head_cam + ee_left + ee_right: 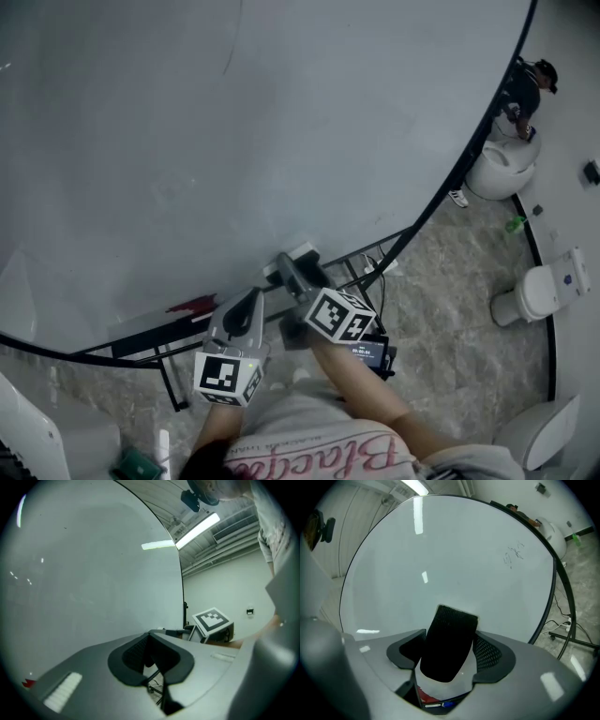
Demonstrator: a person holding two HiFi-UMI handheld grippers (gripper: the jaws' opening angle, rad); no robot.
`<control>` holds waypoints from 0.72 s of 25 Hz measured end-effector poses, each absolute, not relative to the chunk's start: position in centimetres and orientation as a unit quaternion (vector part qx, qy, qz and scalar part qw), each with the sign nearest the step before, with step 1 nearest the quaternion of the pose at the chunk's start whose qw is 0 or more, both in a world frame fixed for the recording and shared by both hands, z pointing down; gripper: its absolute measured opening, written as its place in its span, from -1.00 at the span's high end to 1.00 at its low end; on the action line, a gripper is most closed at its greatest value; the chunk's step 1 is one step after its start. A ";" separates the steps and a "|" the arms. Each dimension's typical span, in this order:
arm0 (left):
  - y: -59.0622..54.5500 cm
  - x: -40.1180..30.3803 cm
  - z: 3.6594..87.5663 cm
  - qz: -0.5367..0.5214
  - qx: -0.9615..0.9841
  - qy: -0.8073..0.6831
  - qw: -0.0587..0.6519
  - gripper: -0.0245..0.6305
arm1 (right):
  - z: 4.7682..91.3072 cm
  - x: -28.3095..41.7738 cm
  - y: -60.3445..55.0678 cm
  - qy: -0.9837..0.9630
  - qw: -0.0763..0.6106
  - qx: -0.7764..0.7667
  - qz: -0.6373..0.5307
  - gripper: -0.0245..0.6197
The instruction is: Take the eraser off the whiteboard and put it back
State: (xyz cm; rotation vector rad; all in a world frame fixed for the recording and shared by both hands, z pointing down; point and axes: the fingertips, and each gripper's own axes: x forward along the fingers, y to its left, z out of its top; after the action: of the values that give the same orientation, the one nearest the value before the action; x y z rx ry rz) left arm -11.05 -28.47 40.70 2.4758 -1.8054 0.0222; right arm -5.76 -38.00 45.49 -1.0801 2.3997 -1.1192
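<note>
The eraser (447, 644), a white block with a black felt face, sits tilted between the jaws of my right gripper (451, 651). Its far end is up against the whiteboard (454, 550), and both pads bear on it. In the head view the right gripper (298, 272) is at the whiteboard's (234, 141) lower edge with the white eraser (300, 252) at its tip. My left gripper (251, 302) hangs just to the left, below the board's edge. Its jaws (151, 651) are shut with nothing in them, and it faces the board (93, 573).
A red smear (192, 305) marks the board's bottom edge left of the grippers. A faint scribble (513, 554) shows at the board's right. The black stand legs and cables (370, 267) lie below. White toilets (539, 291) and a person (525, 94) are at the right.
</note>
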 end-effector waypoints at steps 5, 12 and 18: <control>-28.7 -11.0 40.3 0.011 0.816 -0.578 0.034 0.93 | 45.5 -5.6 -38.0 0.819 0.156 -0.377 -0.403 0.02; -28.4 -10.6 40.0 0.013 0.823 -0.568 0.030 0.93 | 44.8 -5.5 -37.0 0.829 0.137 -0.387 -0.380 0.08; -28.0 -10.8 39.9 0.005 0.825 -0.565 0.030 0.93 | 43.0 -4.8 -34.8 0.860 0.096 -0.406 -0.294 0.08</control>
State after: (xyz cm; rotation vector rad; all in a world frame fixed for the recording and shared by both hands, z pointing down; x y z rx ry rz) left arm -10.77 -28.00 39.89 2.5429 -1.7412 0.0156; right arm -4.85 -34.81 43.00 -1.2016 2.5483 -0.8721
